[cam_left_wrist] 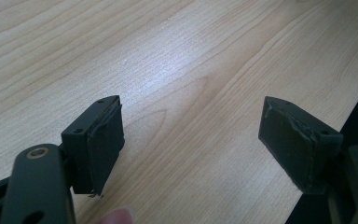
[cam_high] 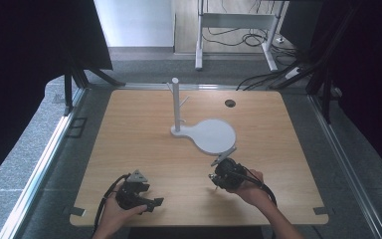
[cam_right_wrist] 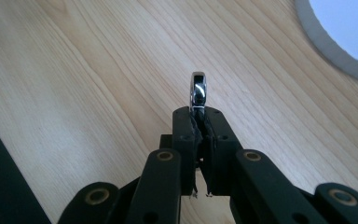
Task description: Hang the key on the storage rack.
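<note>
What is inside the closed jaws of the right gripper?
The right gripper pinches a small shiny metal piece, perhaps a ring, which sticks out above the jaws over the wooden table. Its lower part is covered by the jaws, so its whole shape cannot be seen.

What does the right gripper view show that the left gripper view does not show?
The right gripper view has the right gripper with its jaws shut on a small shiny metal ring that sticks out past the tips, and at the top right the rim of the white round base. The left gripper view has the left gripper with its jaws wide apart and nothing between them, and a fingertip at the bottom edge. Both have the light wooden table and a dark strip beyond its edge.
</note>
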A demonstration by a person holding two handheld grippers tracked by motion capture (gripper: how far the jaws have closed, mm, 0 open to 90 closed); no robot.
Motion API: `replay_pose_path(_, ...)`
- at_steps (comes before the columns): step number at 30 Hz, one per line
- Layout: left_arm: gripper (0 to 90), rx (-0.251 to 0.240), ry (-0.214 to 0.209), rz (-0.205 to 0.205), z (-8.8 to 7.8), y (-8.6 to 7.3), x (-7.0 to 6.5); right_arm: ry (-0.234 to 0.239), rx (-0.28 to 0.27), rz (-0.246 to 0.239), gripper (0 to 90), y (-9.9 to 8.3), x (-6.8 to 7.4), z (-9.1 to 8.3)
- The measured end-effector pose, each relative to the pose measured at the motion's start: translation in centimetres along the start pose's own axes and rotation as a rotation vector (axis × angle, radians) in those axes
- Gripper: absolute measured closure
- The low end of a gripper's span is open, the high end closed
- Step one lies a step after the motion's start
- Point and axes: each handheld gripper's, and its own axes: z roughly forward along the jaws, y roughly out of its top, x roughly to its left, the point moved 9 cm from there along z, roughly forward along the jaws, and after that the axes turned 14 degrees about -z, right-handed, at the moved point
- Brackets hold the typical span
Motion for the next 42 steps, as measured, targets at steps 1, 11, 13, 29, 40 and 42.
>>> replay_pose_path(1, 22.6, 0.000, 0.000, 0.000, 0.0, 0.0, 0.0, 0.000, 0.000, 0.000, 84.5, 0.0, 0.0, 0.0)
replay_pose_path(11, 22.6, 0.002, -0.001, 0.005, 0.0, 0.0, -0.1, -0.008, -0.029, -0.002, 84.5, 0.8, -0.3, 0.0)
replay_pose_path(13, 22.6, 0.001, 0.000, 0.005, 0.1, 0.0, -0.1, -0.011, -0.037, -0.004, 84.4, 0.9, -0.4, -0.1)
replay_pose_path(29, 22.6, 0.009, 0.000, 0.008, 0.2, -0.1, -0.1, -0.030, -0.079, 0.000, 84.5, 2.2, -1.0, -1.2)
replay_pose_path(40, 22.6, 0.010, 0.000, 0.008, 0.3, -0.1, -0.2, -0.059, -0.090, 0.000, 84.4, 3.2, -1.8, -2.0)
replay_pose_path(42, 22.6, 0.009, -0.001, 0.008, 0.3, -0.1, -0.2, -0.060, -0.093, 0.000, 84.4, 3.2, -1.8, -2.1)
